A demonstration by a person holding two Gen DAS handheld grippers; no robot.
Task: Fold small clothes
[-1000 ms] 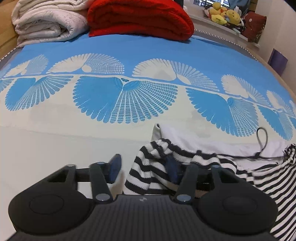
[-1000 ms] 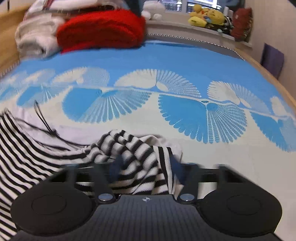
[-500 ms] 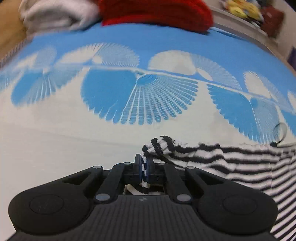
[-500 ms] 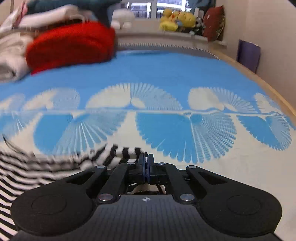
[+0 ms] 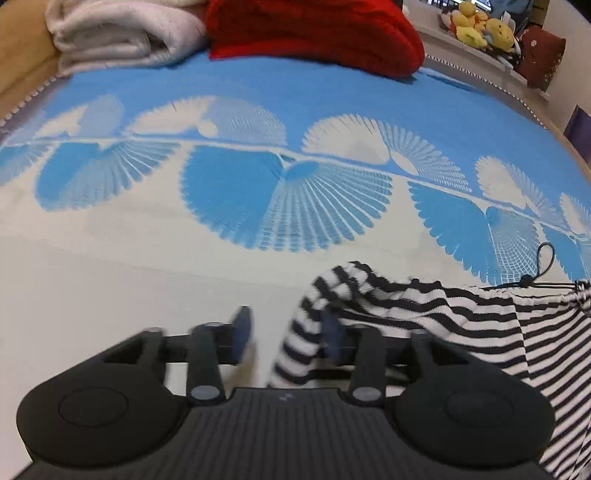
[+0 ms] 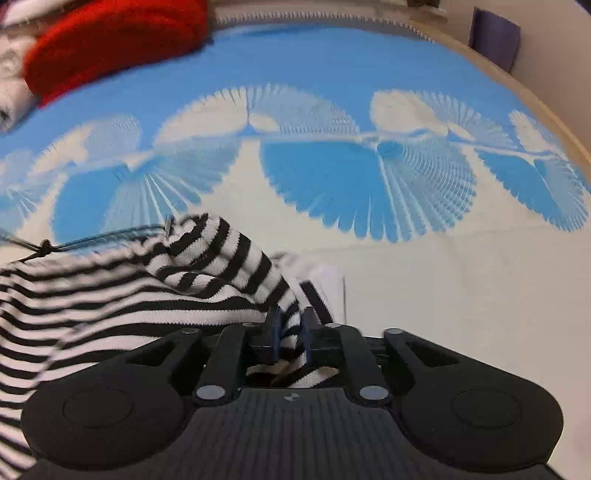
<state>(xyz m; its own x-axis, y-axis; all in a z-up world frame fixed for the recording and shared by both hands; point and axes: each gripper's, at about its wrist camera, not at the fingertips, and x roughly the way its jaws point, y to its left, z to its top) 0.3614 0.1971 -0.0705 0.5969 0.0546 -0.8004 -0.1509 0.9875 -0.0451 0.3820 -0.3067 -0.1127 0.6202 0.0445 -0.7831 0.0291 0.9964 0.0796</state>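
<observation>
Where the bed's [image 5: 110, 295] pale near part meets its blue fan pattern, a striped garment [image 5: 461, 314] lies bunched, its black-and-white cloth stretched between both tools and sagging toward the near edge. A thin black drawstring [image 5: 543, 266] loops off its upper hem onto the blue print.

The bedspread runs cream near the camera, then bright blue with white fan shapes toward the far edge. At the far-left corner sits a folded white blanket [image 5: 122, 33], and just beside it, touching, a folded red blanket [image 5: 314, 33]. Beyond the far-right corner a ledge carries yellow plush toys [image 5: 480, 26] and a dark red cushion [image 5: 543, 59]; a purple thing [image 6: 495, 40] leans on the wall past the right edge.

The left hand-held gripper [image 5: 284, 332] has just been opening: its jaws stand apart, and a striped corner of the garment hangs between them, against the right pad and clear of the left.

The right hand-held gripper [image 6: 290, 334] has also just been opening a little, yet its jaws remain narrow, and a fold of the garment [image 6: 147, 295] is pinched between the pads, the rest trailing off to the left.
</observation>
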